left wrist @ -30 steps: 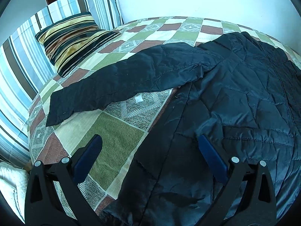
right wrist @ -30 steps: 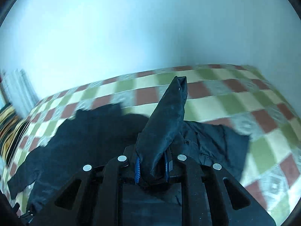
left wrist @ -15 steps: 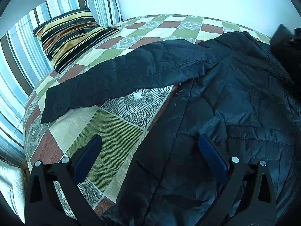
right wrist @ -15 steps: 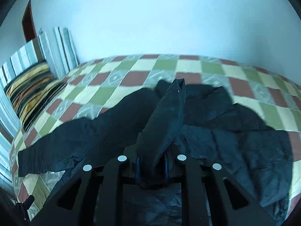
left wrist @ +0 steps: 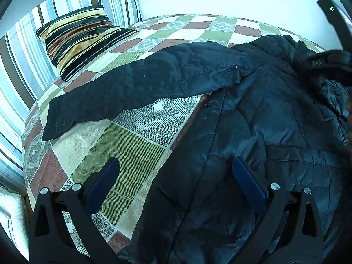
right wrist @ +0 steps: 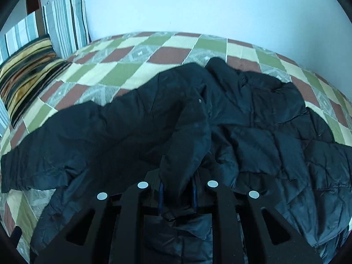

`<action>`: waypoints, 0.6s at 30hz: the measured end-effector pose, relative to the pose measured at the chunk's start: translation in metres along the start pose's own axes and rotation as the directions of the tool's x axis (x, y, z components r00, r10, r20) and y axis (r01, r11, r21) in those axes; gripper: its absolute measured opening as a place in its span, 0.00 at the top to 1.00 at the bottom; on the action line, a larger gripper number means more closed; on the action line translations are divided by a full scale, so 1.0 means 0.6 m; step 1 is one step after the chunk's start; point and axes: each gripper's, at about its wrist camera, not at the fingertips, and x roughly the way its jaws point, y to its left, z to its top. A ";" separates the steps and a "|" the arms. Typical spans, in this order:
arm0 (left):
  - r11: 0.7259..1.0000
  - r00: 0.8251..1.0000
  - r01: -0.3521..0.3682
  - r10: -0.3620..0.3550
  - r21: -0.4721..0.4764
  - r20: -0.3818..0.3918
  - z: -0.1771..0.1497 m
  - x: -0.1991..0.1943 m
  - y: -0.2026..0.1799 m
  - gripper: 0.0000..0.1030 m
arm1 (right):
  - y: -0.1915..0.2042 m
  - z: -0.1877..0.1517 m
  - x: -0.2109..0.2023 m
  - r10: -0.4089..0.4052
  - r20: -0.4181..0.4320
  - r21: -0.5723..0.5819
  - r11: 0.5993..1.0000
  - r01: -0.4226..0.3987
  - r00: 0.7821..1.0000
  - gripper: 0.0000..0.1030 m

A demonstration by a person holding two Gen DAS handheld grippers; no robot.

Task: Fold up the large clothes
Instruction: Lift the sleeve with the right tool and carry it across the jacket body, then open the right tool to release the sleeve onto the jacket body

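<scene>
**A:** While laying that dark quilted jacket (left wrist: 264, 114) flat on the bed (left wrist: 123, 154), pinching one sleeve (right wrist: 189, 132) in the right gripper (right wrist: 177, 194), fingers clenched on the bunched fabric. Probably dragging it across the body for the first fold, judging by the angle.

**B:** Makes sense. Leaving the other sleeve (left wrist: 136, 88) stretched out toward the striped pillow (left wrist: 81, 37) for later, maybe? And keeping the left gripper (left wrist: 173, 176) hovering over the jacket's near edge, fingers (left wrist: 248, 182) spread wide, grasping nothing. Looking ready to pin the hem.
</scene>
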 end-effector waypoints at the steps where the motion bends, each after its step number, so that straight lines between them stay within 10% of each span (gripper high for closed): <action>1: 1.000 1.000 0.001 -0.001 -0.001 -0.001 0.000 0.001 0.000 0.02 | 0.002 -0.002 0.004 -0.003 -0.004 -0.002 1.000 0.003 1.000 0.82; 10: 1.000 1.000 -0.001 0.001 0.002 -0.009 -0.002 0.006 -0.004 0.02 | 0.031 -0.014 0.028 -0.054 -0.021 -0.064 0.997 0.052 0.998 0.78; 18: 1.000 1.000 -0.003 0.003 0.002 -0.010 -0.004 0.006 -0.004 0.02 | 0.030 -0.013 -0.057 0.035 0.067 -0.047 0.998 -0.031 0.997 0.48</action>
